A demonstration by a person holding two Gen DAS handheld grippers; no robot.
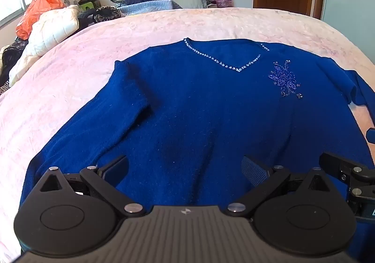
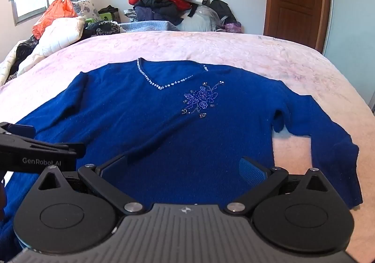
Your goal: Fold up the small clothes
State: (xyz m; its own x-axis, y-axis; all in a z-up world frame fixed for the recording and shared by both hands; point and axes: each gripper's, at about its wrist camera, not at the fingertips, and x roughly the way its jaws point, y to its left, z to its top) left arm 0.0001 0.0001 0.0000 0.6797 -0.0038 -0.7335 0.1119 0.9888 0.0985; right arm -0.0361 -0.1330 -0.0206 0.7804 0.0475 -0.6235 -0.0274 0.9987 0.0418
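Two claws hang low over the near hem of a blue sweater (image 1: 199, 110), which lies spread face up on a bed with a pale pink blanket (image 1: 70, 75). The left claw (image 1: 185, 167) has its jaws spread wide, with nothing between them but the knit beneath; the right claw (image 2: 184, 167) is likewise wide apart and holds nothing. Each claw shows at the edge of the other's view, side by side over the lower part of the garment. The sweater's V-neck (image 2: 161, 83) is trimmed with a line of bright beads, and a beaded flower (image 2: 201, 99) sits on the chest just beside it. Both long sleeves lie angled down along the body: one close against the side in the left wrist view, the other spread a little apart, with a strip of blanket showing between sleeve and body in the right wrist view. Beyond the far edge of the bed rises a heap of clothes (image 2: 164, 3), with an orange plastic bag (image 2: 54, 14) and a white quilted piece (image 2: 58, 35) by the window, and a brown wooden door (image 2: 297, 0) at the other side.
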